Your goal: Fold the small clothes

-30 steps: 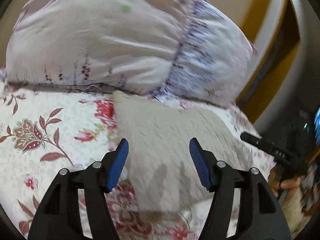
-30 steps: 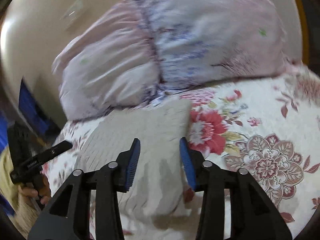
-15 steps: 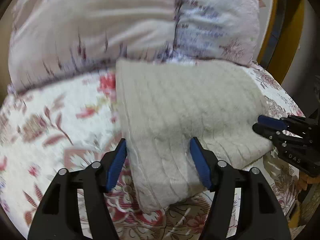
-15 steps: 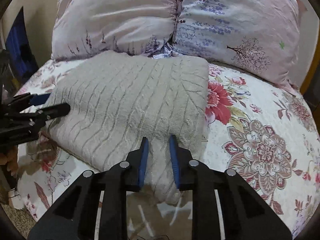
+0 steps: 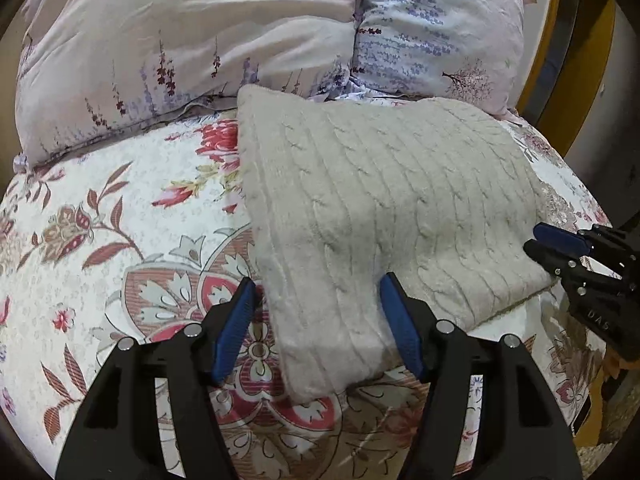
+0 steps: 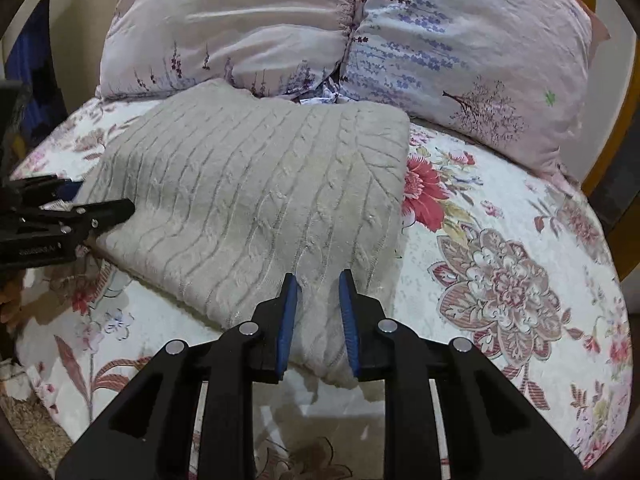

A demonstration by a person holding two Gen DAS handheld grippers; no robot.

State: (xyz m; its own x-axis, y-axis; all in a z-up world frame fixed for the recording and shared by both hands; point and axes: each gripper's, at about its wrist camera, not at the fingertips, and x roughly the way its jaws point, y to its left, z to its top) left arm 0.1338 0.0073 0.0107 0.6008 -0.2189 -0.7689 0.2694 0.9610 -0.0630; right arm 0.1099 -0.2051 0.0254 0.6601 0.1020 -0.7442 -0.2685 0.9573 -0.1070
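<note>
A folded cream cable-knit sweater [image 5: 380,200] lies on the floral bedspread [image 5: 120,240]; it also shows in the right wrist view [image 6: 248,208]. My left gripper [image 5: 320,324] is open, its blue pads on either side of the sweater's near left corner. My right gripper [image 6: 318,312] is partly closed, its pads pinching a fold at the sweater's near right corner. The right gripper shows at the right of the left wrist view [image 5: 560,248]. The left gripper shows at the left of the right wrist view [image 6: 92,212].
Two pale floral pillows [image 6: 360,32] lie against the headboard just behind the sweater. The bed's near edge drops off below the right gripper [image 6: 320,412]. A yellow and dark frame [image 5: 560,60] stands at the right.
Both grippers came down and in toward the sweater's near edge. The right jaws narrowed from wide open onto the fabric. The left jaws stayed open.
</note>
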